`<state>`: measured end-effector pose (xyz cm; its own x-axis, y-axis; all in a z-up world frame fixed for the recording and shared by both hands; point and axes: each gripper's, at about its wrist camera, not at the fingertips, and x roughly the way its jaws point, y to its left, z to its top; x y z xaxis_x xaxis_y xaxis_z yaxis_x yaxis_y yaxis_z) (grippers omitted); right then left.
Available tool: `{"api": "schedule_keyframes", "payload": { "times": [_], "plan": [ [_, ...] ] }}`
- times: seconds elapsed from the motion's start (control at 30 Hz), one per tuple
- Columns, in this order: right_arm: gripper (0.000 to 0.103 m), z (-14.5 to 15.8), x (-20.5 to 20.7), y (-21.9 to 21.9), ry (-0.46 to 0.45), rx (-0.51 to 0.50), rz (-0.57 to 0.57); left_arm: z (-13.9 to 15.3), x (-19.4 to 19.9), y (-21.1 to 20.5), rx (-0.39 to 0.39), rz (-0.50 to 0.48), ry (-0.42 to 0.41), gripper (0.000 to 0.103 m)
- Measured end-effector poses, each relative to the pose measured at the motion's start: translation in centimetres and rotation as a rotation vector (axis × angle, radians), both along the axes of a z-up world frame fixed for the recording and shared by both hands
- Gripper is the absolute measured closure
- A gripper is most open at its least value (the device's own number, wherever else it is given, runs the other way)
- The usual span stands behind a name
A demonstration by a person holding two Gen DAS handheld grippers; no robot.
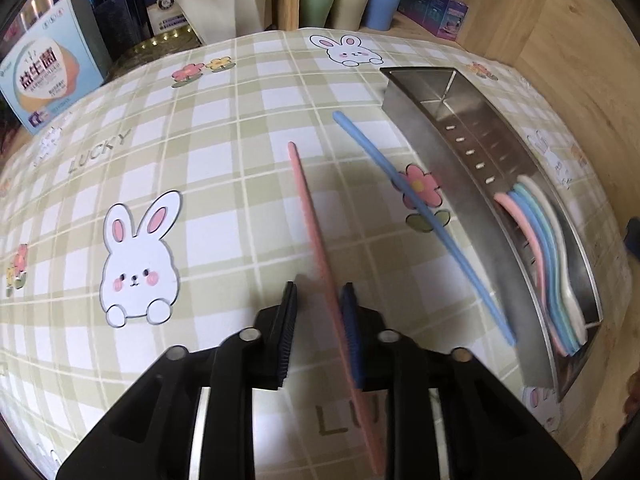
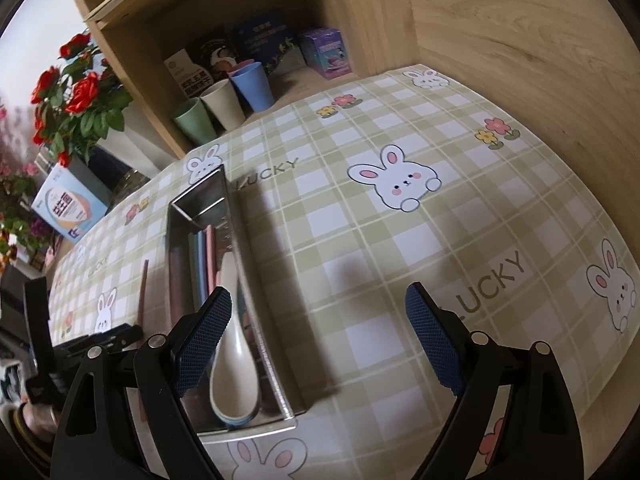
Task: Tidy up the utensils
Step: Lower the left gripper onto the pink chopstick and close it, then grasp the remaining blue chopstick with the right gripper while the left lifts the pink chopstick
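A pink chopstick (image 1: 310, 216) lies on the checked tablecloth and runs between the fingers of my left gripper (image 1: 318, 300), whose jaws stand narrowly apart around it; the right pad touches it. A blue chopstick (image 1: 416, 204) lies to its right, beside a long steel tray (image 1: 448, 152). The tray holds several stacked spoons (image 1: 544, 248) in pink, blue, green and white. In the right wrist view my right gripper (image 2: 320, 308) is wide open and empty above the tray (image 2: 240, 240), where a white spoon (image 2: 234, 368) lies on top.
Three cups (image 1: 352, 0) stand on a wooden shelf at the back, with boxes (image 1: 436, 10) beside them. A light blue box (image 1: 44, 76) and red flowers (image 2: 76, 96) stand at the table's left. A wooden wall (image 2: 540, 80) bounds the right.
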<state>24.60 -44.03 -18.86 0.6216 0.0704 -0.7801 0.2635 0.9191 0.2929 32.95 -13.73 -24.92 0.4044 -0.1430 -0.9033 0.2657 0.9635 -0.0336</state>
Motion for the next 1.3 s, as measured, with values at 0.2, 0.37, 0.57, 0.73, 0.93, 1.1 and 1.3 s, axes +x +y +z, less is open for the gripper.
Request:
{"api": "schedule_keyframes", "payload": {
  "times": [0.2,0.37,0.57,0.73,0.93,1.1,1.3],
  "plan": [
    [0.018,0.9,0.0,1.7,-0.018,-0.004,0.064,0.0,-1.0,2.2,-0.059,0.031,0.007,0.097],
    [0.025,1.5,0.4,4.4,-0.020,-0.006,0.155,0.4,-1.7,4.6,-0.076,0.062,0.001,0.097],
    [0.047,1.7,1.3,8.3,-0.003,-0.026,0.262,1.6,-3.1,8.8,-0.114,0.115,-0.065,0.097],
    [0.074,1.2,2.8,13.2,0.040,-0.097,0.371,1.3,-3.8,12.3,-0.149,0.184,-0.090,0.097],
    [0.080,-0.3,6.0,18.4,0.105,-0.149,0.459,0.2,-4.2,15.4,-0.205,0.229,-0.075,0.097],
    [0.080,-2.0,9.8,20.9,0.179,-0.245,0.449,-0.2,-4.1,16.6,-0.225,0.223,-0.085,0.097],
    [0.080,-3.7,13.2,21.9,0.258,-0.328,0.390,-0.4,-3.9,17.8,-0.261,0.231,-0.083,0.097]
  ]
}}
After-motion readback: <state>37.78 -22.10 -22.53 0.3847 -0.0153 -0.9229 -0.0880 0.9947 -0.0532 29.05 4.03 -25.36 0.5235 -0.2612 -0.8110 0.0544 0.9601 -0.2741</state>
